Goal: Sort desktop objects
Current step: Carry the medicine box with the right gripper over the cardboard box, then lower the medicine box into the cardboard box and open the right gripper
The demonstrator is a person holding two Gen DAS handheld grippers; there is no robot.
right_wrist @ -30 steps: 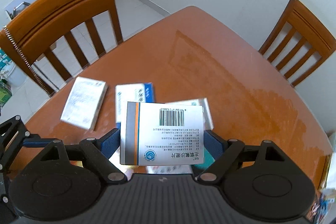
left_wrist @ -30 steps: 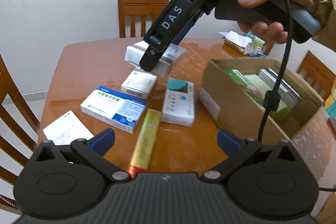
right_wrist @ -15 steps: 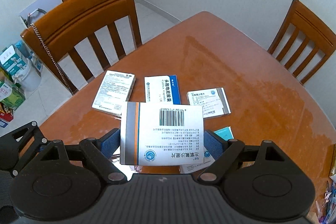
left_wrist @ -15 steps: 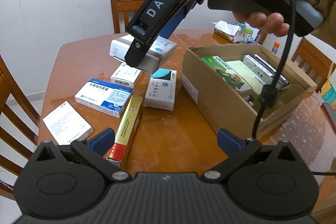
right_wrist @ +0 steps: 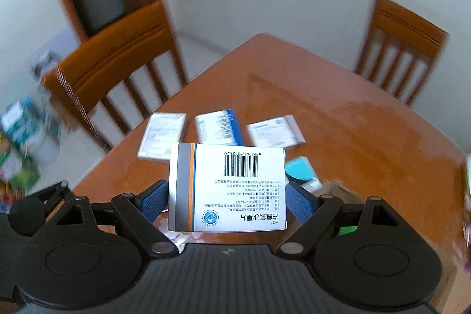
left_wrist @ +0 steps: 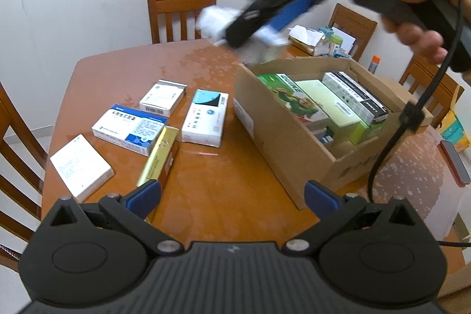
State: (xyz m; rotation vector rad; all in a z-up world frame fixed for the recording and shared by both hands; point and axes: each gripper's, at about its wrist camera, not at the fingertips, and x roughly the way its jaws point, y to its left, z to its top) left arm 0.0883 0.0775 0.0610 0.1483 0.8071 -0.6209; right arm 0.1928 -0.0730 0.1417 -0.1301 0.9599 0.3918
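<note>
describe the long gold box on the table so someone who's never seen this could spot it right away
Start at the cardboard box on the wooden table; to its left lies a cluster of flat medicine boxes. The gold box is at the near edge of that cluster, by the blue-and-white box. It alone is long, narrow and shiny gold; the others are mostly white.

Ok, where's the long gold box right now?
In the left wrist view, the long gold box lies on the wooden table, left of centre, between the blue-and-white box and teal-topped box.
</note>
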